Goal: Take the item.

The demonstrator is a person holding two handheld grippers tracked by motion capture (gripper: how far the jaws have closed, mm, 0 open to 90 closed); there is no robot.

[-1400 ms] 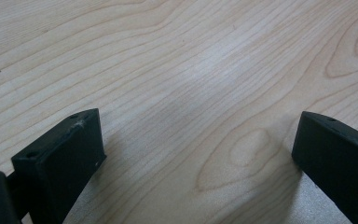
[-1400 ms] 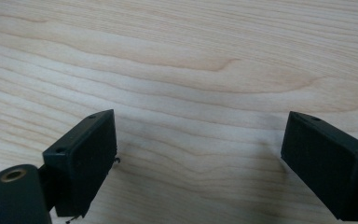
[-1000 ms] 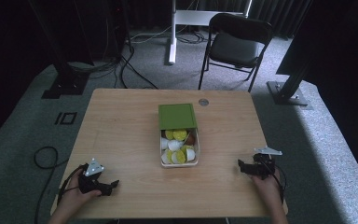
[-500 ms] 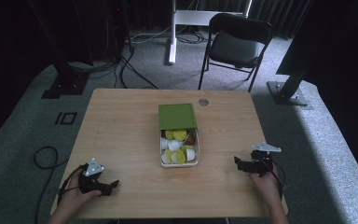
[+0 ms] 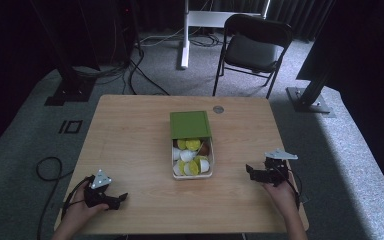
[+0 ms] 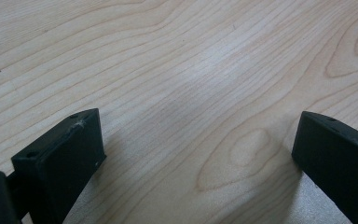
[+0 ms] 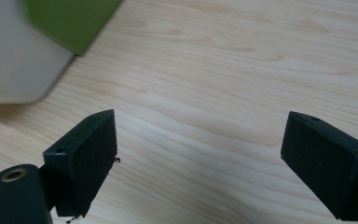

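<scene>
My left tongs rest low at the lower left of the wooden table, jaws wide apart over bare wood. My right tongs sit at lower right, jaws equally wide, empty. Between them at center stands a white box of yellow and white pieces, its green lid half slid back.

A black folding chair is sitting behind the counter on grey carpet. Cables are snaking across the floor back there, and another cable is looping by the counter's left side. A white post is standing near the chair.
</scene>
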